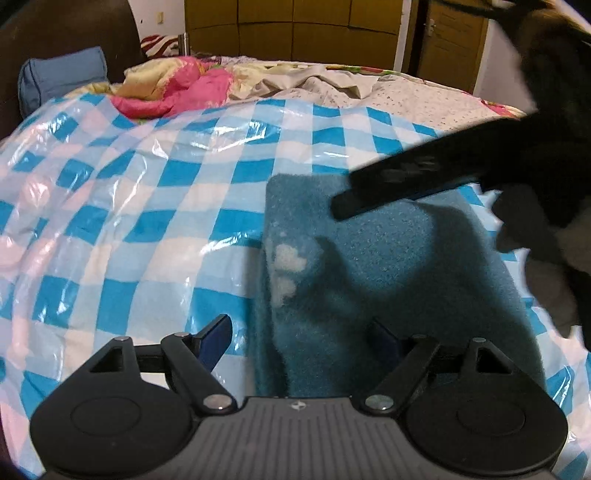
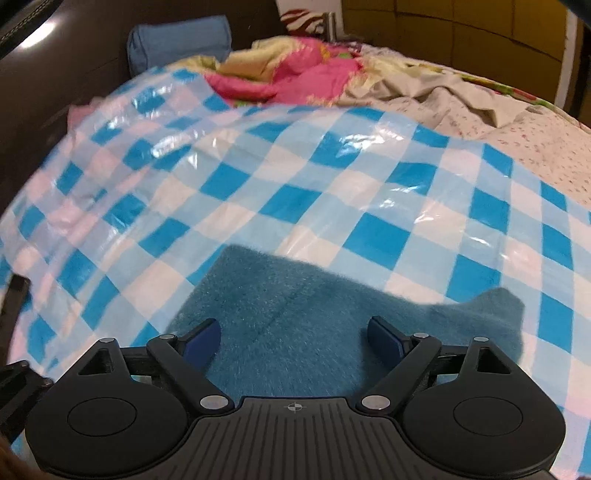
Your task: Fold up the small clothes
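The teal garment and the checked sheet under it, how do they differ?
The teal garment is fuzzy and matte; the checked sheet is glossy and crinkled. The garment is one colour apart from pale patches; the sheet is blue-and-white squares. The garment is small, the sheet wide. Both lie on the bed.

Teal fuzzy cloth [image 1: 388,280] with white heart patches lies on a blue-and-white checked sheet [image 1: 147,206]. Beyond: pink-and-yellow quilt [image 1: 177,88], blue pillow [image 1: 62,79], brown wardrobe [image 1: 295,29]. Fingers [image 2: 201,341] are blue.
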Tool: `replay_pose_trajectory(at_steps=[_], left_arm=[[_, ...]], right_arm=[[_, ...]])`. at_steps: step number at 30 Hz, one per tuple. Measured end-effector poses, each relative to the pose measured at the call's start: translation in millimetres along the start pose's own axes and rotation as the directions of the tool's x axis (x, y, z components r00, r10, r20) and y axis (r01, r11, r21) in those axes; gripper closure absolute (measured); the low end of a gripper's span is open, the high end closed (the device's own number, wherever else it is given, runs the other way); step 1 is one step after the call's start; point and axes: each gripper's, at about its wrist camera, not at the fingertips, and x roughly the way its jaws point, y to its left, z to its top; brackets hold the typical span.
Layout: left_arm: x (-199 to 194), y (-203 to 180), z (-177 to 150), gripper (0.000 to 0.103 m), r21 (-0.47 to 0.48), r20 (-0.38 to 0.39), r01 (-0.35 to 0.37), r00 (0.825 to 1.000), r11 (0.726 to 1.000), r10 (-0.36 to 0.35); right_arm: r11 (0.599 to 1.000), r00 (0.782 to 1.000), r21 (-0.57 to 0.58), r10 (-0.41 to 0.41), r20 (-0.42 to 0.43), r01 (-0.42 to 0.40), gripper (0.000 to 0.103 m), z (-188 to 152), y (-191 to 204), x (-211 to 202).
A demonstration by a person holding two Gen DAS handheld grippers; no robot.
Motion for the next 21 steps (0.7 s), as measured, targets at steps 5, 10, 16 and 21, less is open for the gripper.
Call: replay_pose_trajectory(at_steps=[5, 10, 16, 21], left_arm=[[-0.2, -6.7, 1.6, 0.013, 0.018, 0.005, -0.008, 1.000, 1.000, 0.008], [9.3, -14.3, -0.9, 0.012, 0.043, -0.026, -0.019, 0.999, 0.999, 0.020], [7.0, -17.7, 0.6, 0.012, 0.049, -0.039, -0.049, 0.998, 0.998, 0.051], [-0.2, -20.6, -1.3, 0.012, 0.057, -0.029, -0.059, 0.998, 0.997, 0.061]], right_arm=[[0.999, 0.999, 0.042, -0.024, 0.031, 0.022, 0.016, -23.6, -26.5, -32.4], [0.996, 0.997, 0.057, -0.076, 0.033, 0.074, 0.015, -51.9, -42.3, -38.1], [0.995, 0.997, 0.073, -0.074, 0.030, 0.072, 0.012, -55.1, -46.0, -35.4], [0.995, 0.997, 0.088, -0.052, 0.061, 0.046, 0.015, -65.6, -48.8, -60.1]])
